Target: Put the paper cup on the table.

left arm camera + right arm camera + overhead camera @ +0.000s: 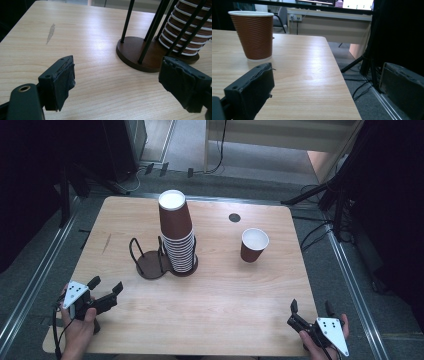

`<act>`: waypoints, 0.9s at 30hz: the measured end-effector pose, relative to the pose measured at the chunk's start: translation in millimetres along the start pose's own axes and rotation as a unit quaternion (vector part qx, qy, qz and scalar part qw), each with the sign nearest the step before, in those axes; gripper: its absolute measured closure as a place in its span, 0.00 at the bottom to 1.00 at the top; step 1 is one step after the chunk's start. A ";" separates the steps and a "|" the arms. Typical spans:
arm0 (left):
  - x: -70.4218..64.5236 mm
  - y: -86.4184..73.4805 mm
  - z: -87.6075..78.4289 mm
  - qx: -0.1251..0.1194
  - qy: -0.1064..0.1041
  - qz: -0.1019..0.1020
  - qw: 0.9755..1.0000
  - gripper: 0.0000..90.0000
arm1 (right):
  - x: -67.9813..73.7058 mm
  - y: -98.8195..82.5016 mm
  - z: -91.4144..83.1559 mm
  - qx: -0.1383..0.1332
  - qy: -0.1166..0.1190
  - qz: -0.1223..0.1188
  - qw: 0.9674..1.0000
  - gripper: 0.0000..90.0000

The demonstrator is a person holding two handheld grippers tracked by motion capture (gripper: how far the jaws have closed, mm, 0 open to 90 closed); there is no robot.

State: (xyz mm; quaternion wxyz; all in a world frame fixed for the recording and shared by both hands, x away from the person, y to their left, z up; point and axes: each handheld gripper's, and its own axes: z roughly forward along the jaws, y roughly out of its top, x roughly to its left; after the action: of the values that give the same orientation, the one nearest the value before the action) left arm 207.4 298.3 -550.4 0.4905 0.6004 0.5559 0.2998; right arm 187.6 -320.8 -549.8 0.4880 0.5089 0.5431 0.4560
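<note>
Wooden table (225, 290), both tools agape, empty.

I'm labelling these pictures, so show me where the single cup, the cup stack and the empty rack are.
single cup (251, 251): high view, on its brown side wall.
cup stack (178, 240): high view, on the ribbed rims midway up.
empty rack (148, 265): high view, on its round brown base.
</note>
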 end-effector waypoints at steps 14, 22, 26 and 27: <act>-1.8 0.4 3.6 0.002 0.002 0.005 1.000 0.16 | 2.4 1.6 4.0 0.023 0.005 -0.013 1.000 0.08; -2.6 0.3 4.6 0.004 0.002 0.008 1.000 0.16 | 1.0 2.0 5.1 0.030 0.010 -0.006 0.999 0.07; -2.9 0.3 4.6 0.005 0.002 0.009 1.000 0.16 | 1.1 2.1 5.3 0.032 0.012 -0.007 0.999 0.07; -2.9 0.3 4.6 0.005 0.002 0.009 1.000 0.16 | 1.1 2.1 5.3 0.032 0.012 -0.007 0.999 0.07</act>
State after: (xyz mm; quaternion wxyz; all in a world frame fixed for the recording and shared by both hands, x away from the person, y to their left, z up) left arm 211.1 294.3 -551.2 0.4836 0.6074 0.5528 0.3028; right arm 193.0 -319.6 -548.4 0.4684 0.5151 0.5663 0.4411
